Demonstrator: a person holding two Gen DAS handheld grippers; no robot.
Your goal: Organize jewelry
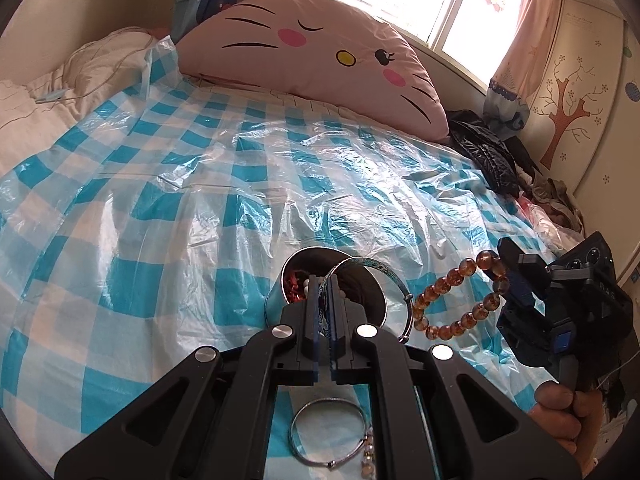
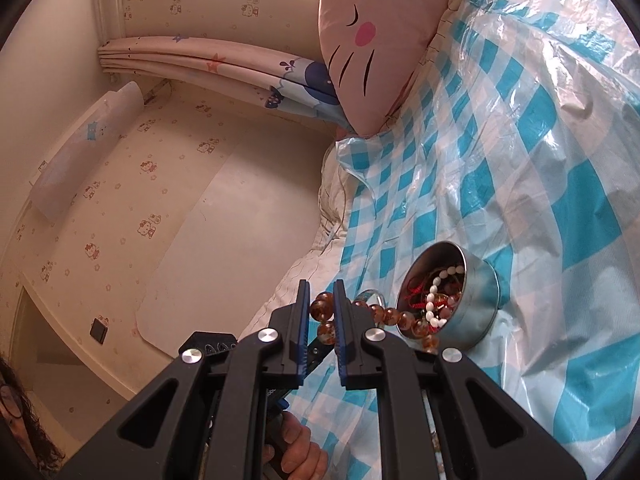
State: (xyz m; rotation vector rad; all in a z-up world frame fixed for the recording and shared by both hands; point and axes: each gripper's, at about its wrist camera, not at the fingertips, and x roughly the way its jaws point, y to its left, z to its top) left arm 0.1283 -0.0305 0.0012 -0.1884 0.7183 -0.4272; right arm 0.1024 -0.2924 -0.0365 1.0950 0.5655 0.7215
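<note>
In the left wrist view, the left gripper (image 1: 325,280) has its fingers pinched tight on a blue patterned bangle (image 1: 374,294). The bangle stands on its edge right at the mouth of the round tin (image 1: 276,300), which lies tipped on the checked plastic sheet (image 1: 160,184) on the bed. To the right, the right gripper (image 1: 510,264) grips an amber bead bracelet (image 1: 460,300). Its loop hangs down and reaches left toward the tin. A thin silver bangle (image 1: 328,434) lies flat on the sheet, close under the left gripper. In the right wrist view, the right gripper (image 2: 321,312) squeezes the amber beads (image 2: 322,310) between its fingers. The rest of the loop runs off to the right, straight to the tin's (image 2: 484,292) open mouth, which faces the gripper and already has beads inside. The right gripper looks nearest for dropping its bracelet in.
</note>
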